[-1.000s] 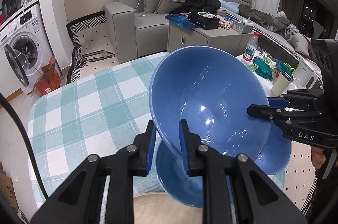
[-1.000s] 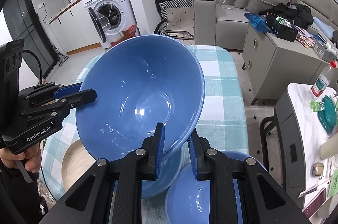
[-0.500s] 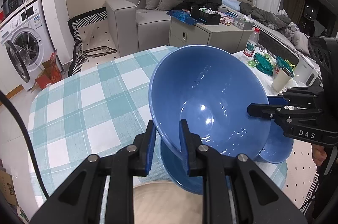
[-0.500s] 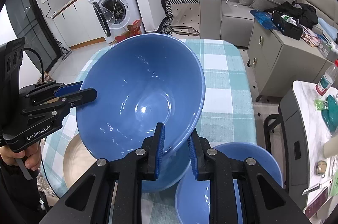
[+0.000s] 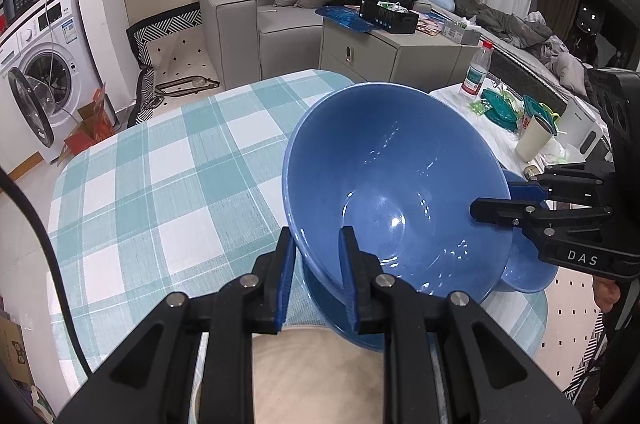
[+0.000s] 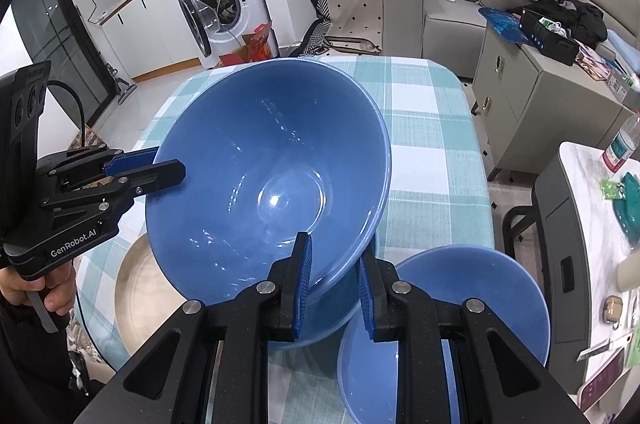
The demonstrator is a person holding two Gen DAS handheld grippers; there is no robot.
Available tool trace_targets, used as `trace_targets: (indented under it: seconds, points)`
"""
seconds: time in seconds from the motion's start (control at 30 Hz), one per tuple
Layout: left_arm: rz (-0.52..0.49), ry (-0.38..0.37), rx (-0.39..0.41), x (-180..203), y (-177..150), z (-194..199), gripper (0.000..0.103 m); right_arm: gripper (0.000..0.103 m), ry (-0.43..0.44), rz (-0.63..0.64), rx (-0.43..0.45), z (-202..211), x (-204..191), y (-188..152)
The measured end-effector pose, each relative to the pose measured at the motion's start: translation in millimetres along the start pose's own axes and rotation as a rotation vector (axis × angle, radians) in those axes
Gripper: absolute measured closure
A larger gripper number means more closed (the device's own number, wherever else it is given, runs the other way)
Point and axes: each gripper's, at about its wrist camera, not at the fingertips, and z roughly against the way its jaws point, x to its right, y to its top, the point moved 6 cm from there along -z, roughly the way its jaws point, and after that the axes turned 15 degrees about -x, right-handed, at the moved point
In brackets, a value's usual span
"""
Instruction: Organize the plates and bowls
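A large blue bowl [image 5: 396, 184] is held tilted above the checked table, gripped at opposite rims by both grippers. My left gripper [image 5: 316, 264] is shut on its near rim; it also shows in the right wrist view [image 6: 168, 170]. My right gripper [image 6: 334, 270] is shut on the other rim of the bowl [image 6: 268, 184]; it also shows in the left wrist view [image 5: 486, 206]. Under the held bowl lies another blue dish [image 5: 332, 308], also seen in the right wrist view [image 6: 328, 320]. A smaller blue bowl [image 6: 460, 304] sits to the right. A beige plate [image 6: 136, 288] lies at the left.
The teal-and-white checked tablecloth [image 5: 168, 176] covers the round table. A side table [image 5: 516, 128] with a water bottle [image 5: 476, 68], teal lids and a cup stands to the right. A grey sofa [image 5: 280, 4], a cabinet [image 5: 384, 48] and a washing machine [image 6: 224, 0] lie beyond.
The held bowl and both grippers have sunk slightly and shifted over the table toward the dishes below. Both grips are unchanged.
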Motion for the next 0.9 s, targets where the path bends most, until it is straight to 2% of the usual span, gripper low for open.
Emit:
trace_targets:
  seconds: [0.9]
  points:
    - [-0.009, 0.009, -0.068, 5.7, -18.7, -19.3, 0.083, 0.08, -0.017, 0.024, -0.087, -20.7, -4.3, -18.2]
